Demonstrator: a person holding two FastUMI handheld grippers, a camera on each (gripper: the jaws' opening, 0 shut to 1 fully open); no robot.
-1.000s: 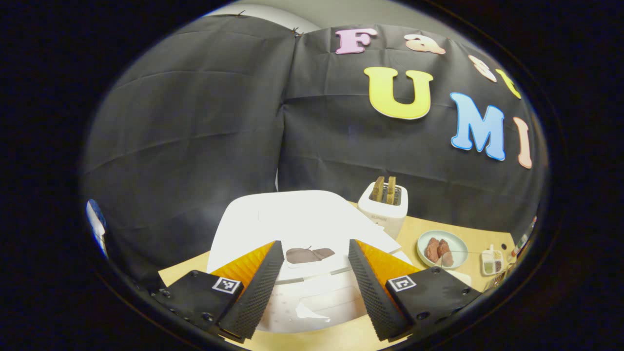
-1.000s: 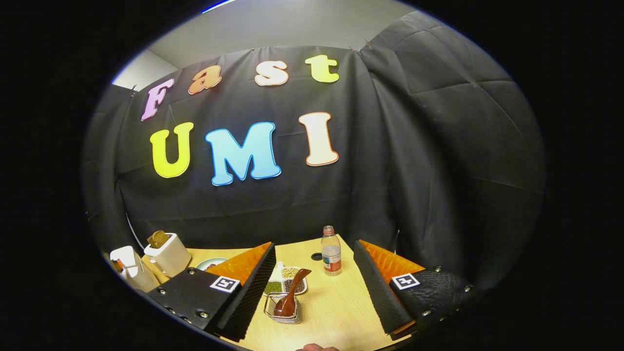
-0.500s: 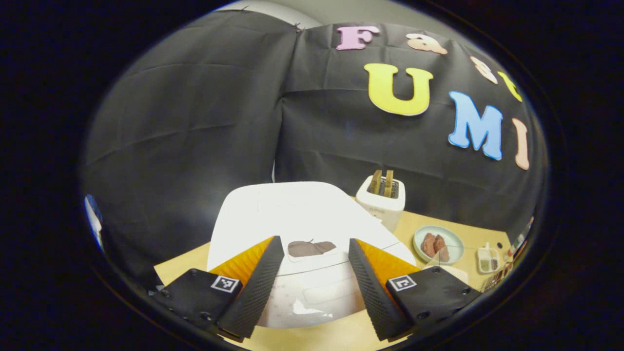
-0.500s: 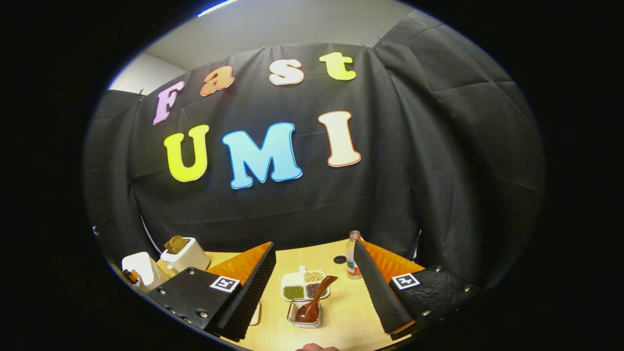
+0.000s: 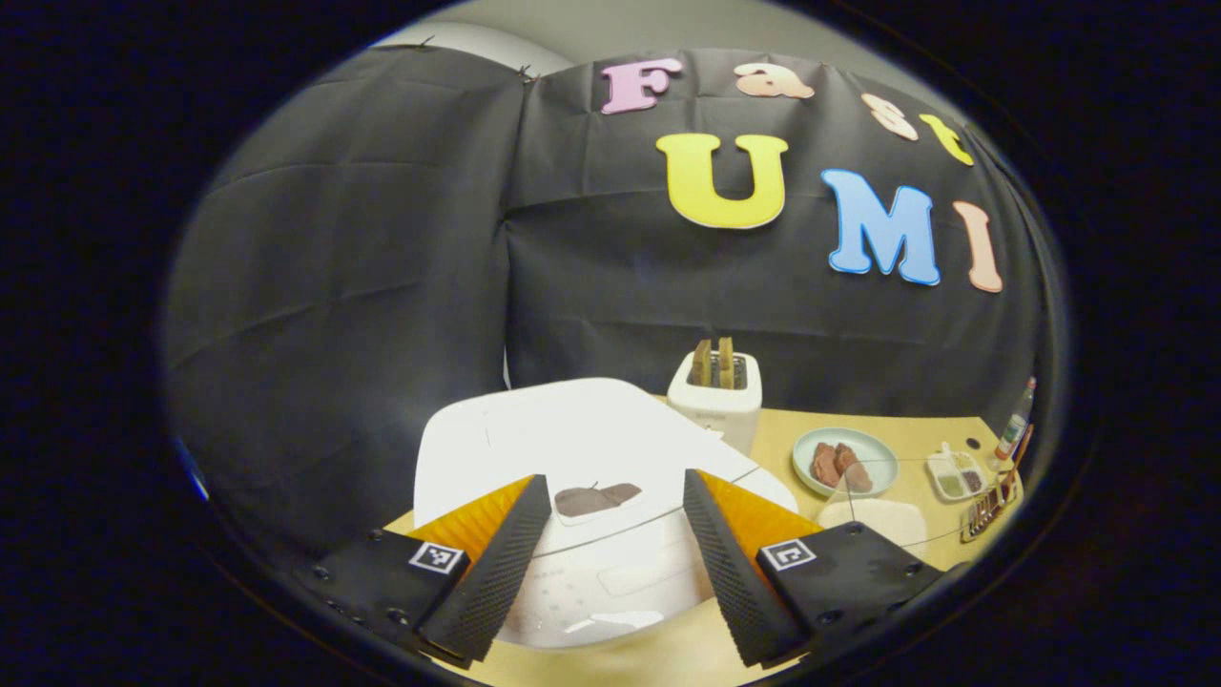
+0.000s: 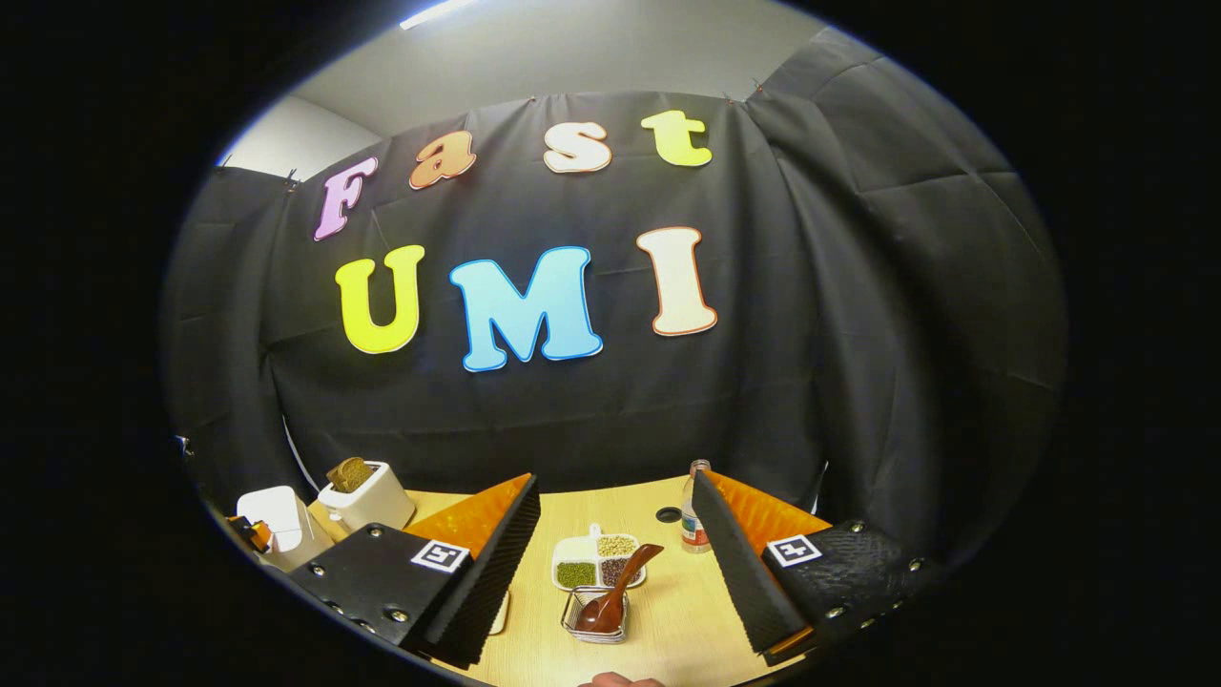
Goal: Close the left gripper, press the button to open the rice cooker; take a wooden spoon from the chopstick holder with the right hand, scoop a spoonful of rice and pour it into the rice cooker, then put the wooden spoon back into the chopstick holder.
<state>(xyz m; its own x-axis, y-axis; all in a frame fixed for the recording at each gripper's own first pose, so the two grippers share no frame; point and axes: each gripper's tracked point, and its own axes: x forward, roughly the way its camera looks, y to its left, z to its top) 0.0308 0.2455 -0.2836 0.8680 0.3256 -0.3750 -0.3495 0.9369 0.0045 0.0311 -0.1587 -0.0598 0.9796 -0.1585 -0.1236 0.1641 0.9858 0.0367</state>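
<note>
Drifting slightly since a second ago, the left gripper (image 5: 606, 558) hangs with fingers spread wide and empty, the rice cooker (image 5: 591, 448) lying straight ahead between them at lower centre, its dark button (image 5: 596, 497) just beyond the fingertips.

We hold our left gripper (image 5: 617, 534) and right gripper (image 6: 615, 549) level, fingers spread wide apart, gripping nothing.

Black cloth wall (image 6: 858, 334) behind a light wooden table (image 6: 668, 611), ceiling light (image 6: 434, 12) above
</note>
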